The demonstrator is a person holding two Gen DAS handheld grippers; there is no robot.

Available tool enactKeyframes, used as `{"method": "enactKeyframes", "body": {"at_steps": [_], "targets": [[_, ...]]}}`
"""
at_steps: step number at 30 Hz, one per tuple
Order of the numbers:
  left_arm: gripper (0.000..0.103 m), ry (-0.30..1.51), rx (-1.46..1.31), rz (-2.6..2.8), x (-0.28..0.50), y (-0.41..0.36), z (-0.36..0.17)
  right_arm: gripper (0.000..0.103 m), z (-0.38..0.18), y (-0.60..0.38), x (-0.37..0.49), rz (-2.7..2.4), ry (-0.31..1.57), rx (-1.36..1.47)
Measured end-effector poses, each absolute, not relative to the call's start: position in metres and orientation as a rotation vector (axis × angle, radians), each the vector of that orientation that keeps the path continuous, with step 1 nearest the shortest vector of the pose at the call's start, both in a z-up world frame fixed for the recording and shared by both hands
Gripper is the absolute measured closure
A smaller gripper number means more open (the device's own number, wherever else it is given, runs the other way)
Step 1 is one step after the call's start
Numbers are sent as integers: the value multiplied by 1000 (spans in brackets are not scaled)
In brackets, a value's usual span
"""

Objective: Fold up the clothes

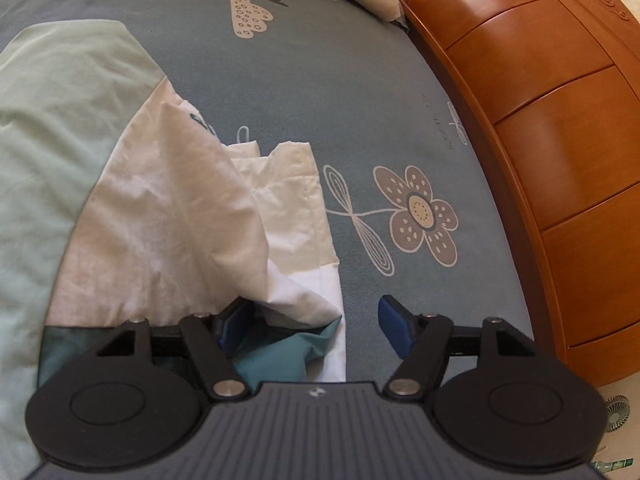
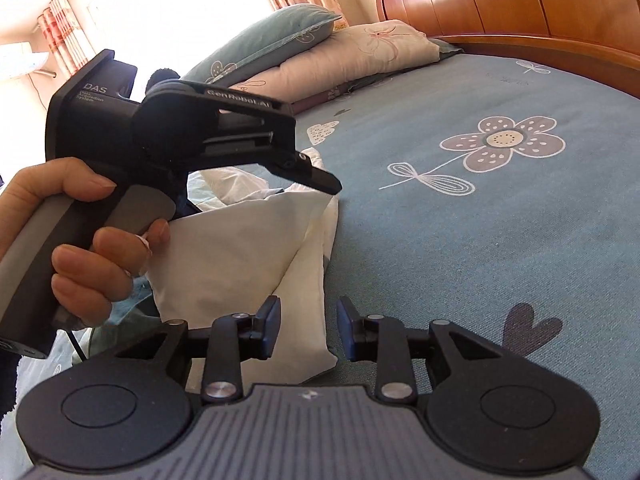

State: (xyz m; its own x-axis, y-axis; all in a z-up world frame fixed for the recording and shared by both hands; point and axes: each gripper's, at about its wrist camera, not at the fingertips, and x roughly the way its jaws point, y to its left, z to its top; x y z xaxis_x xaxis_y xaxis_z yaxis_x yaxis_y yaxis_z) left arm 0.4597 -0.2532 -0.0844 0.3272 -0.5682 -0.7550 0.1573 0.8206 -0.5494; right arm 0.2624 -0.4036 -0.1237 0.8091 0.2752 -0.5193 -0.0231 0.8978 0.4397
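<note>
White garment (image 1: 172, 216) on bedsheet (image 1: 340, 92); both grippers' fingers apart, nothing held.

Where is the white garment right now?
The white garment lies crumpled on the blue flowered bedsheet, left of the big printed flower in the left wrist view, beside a pale green cloth.

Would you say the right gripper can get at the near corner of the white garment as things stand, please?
Probably yes. The right gripper is open and holds nothing, and the corner of the white garment lies flat on the bedsheet just ahead of it. The left gripper hovers farther back, not in between.
</note>
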Motion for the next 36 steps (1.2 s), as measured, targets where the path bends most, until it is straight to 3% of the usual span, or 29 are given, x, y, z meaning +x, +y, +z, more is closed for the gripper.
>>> {"method": "enactKeyframes", "body": {"at_steps": [6,13,18,25,26,31,33,36], "targets": [[30,1059,-447,-619,446,-233,-37,62,-126,-400,266,203,633,426],[27,930,-163,-642,405,-193,-1,53,-130,-402,269,259,669,433],[27,893,189,-571,354,-166,-11,45,-130,-412,269,336,686,491],[24,781,310,-549,283,-140,-25,43,-133,-427,269,376,687,604],[18,771,346,-537,279,-143,-34,43,-132,-426,268,376,686,595],[19,660,598,-412,266,-169,-83,42,-129,-422,267,371,678,573],[23,599,675,-333,267,-178,-98,42,-129,-423,266,372,676,572],[53,565,645,-263,277,-179,-99,42,-129,-422,265,373,673,561]]}}
